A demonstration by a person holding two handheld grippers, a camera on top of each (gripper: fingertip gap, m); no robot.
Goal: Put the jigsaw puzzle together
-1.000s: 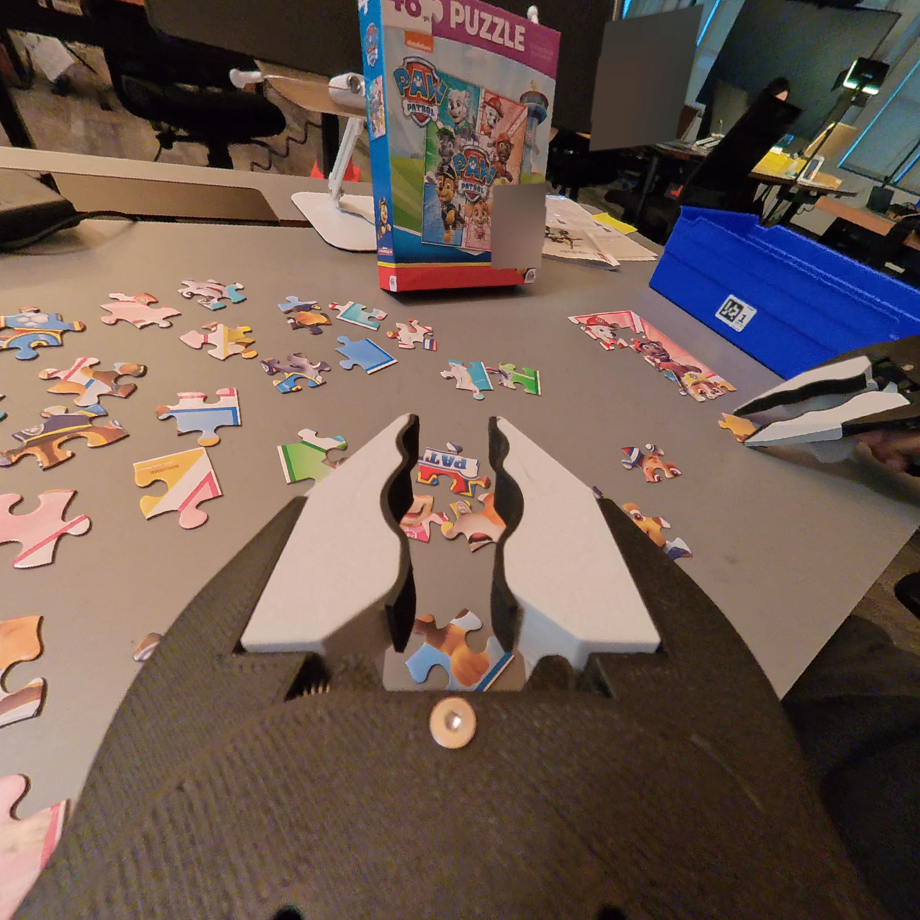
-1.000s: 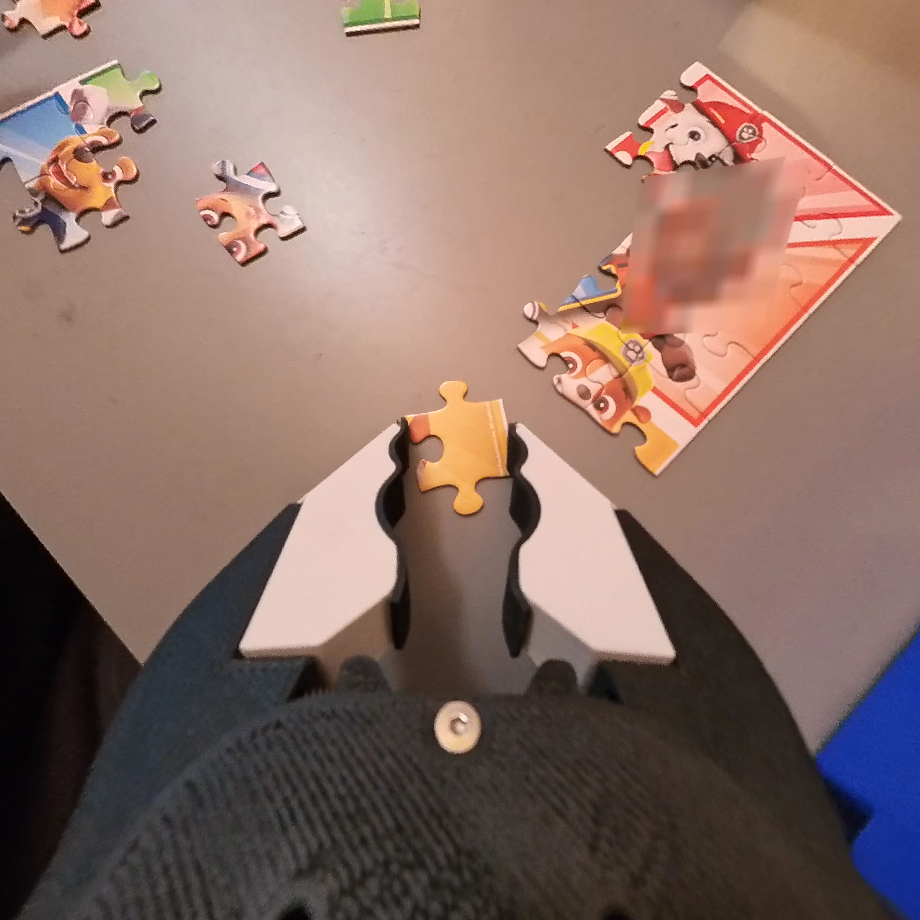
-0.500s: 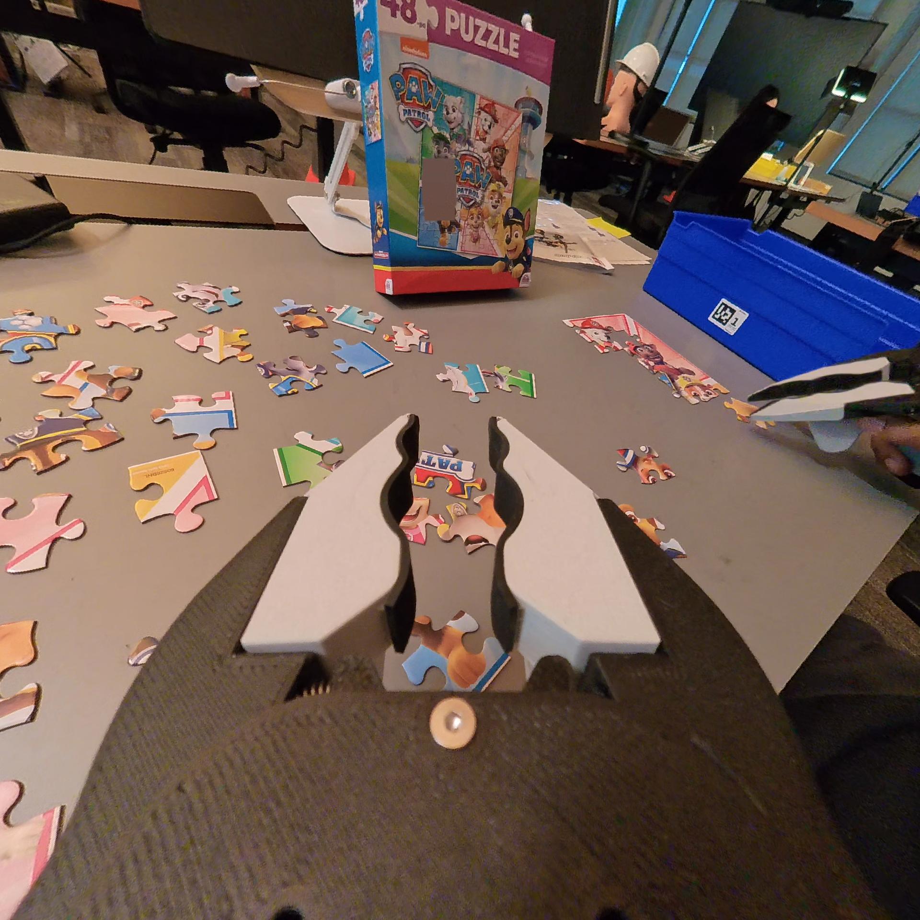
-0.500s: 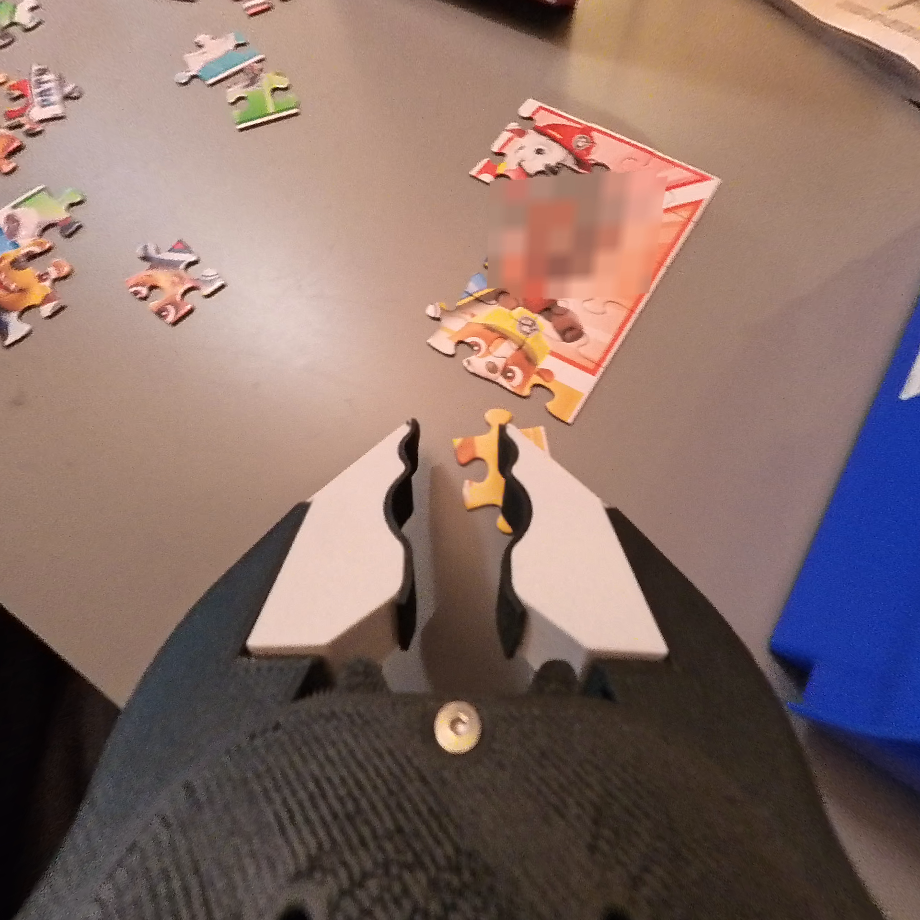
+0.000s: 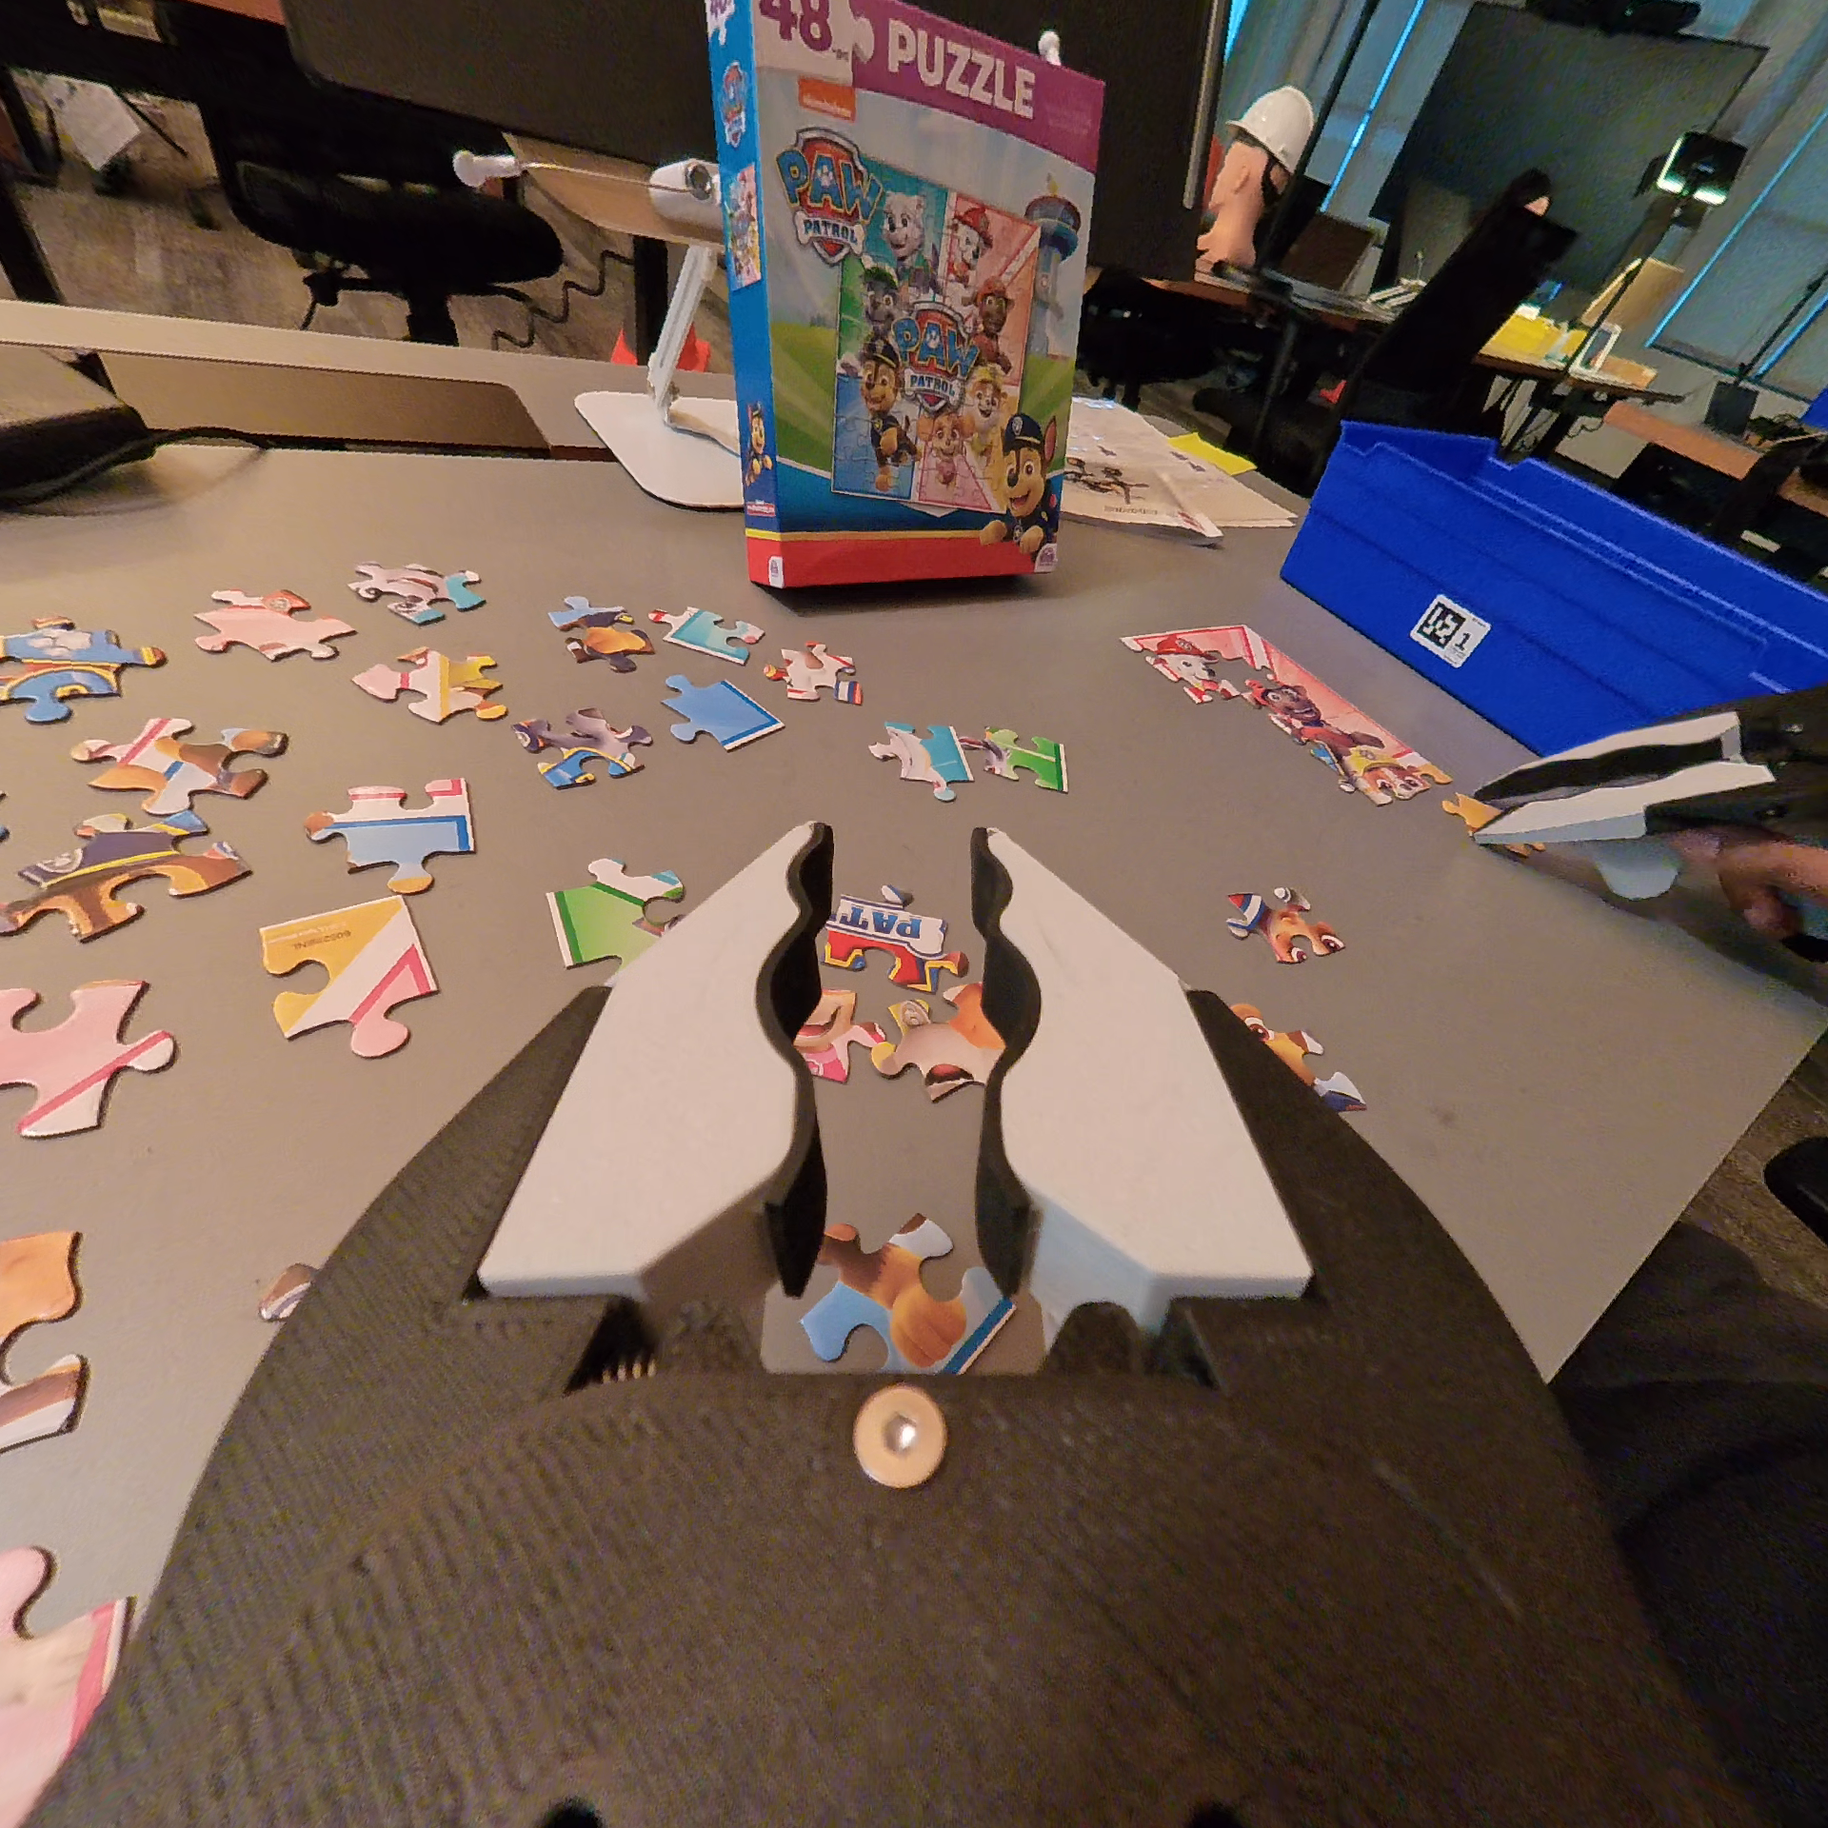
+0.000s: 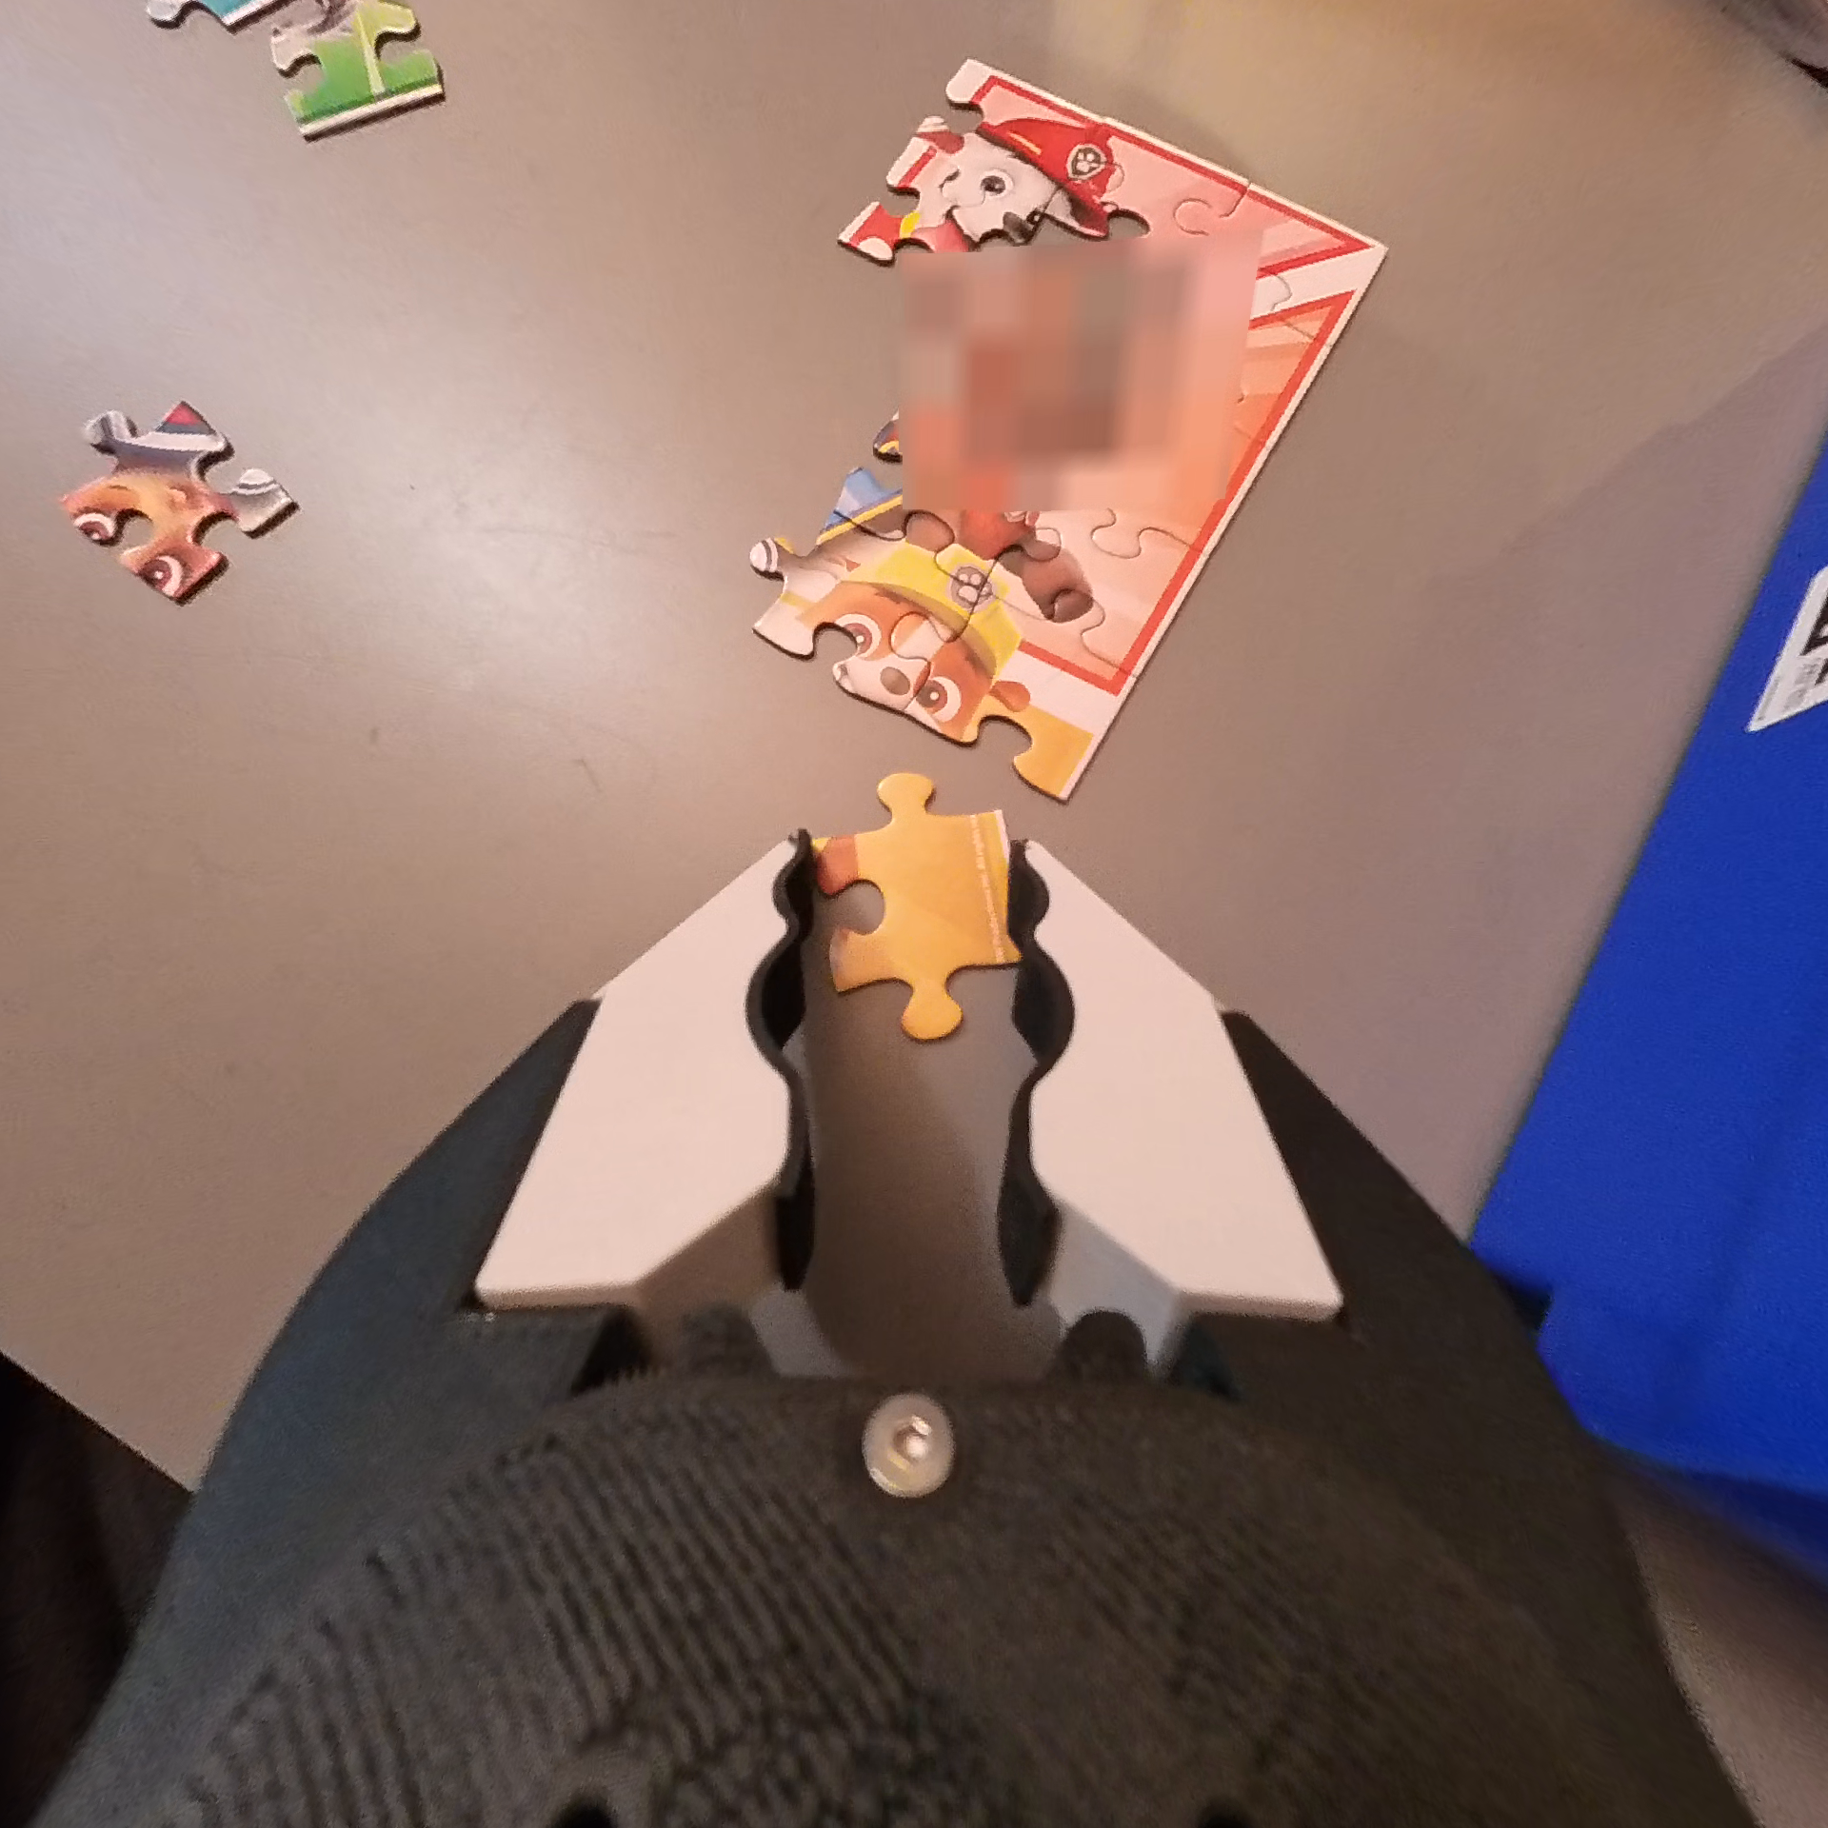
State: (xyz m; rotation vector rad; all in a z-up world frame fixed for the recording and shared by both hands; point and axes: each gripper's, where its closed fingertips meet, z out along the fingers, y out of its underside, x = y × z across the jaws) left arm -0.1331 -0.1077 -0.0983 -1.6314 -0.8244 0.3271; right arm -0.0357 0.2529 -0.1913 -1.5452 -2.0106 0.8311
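My right gripper [image 6: 910, 851] is shut on a yellow puzzle piece [image 6: 930, 910], gripping it by its two side edges low over the grey table [image 6: 396, 791]. The piece sits just short of the assembled puzzle section [image 6: 989, 673]. The left wrist view shows this gripper [image 5: 1484, 811] at the far right, with the yellow piece [image 5: 1469, 813] at its tips. My left gripper [image 5: 900, 841] is open and empty. It hovers above loose pieces, nearest a red and blue lettered piece [image 5: 890, 940].
Many loose puzzle pieces [image 5: 396, 831] lie spread over the left and middle of the table. The puzzle box [image 5: 910, 317] stands upright at the back. A blue bin [image 5: 1583, 574] stands on the right, close to my right gripper [image 6: 1682, 989]. The table edge runs near right. From my right tips it is roughly 4 cm to the assembled puzzle section [image 6: 989, 673]; from my left, 40 cm. It turns up in the left wrist view [image 5: 1404, 768] as well.
Half a second ago the yellow piece lay outside the narrower right jaws, by the right finger. Now it sits between the pads again, nearer the assembled section. The left gripper has barely moved.
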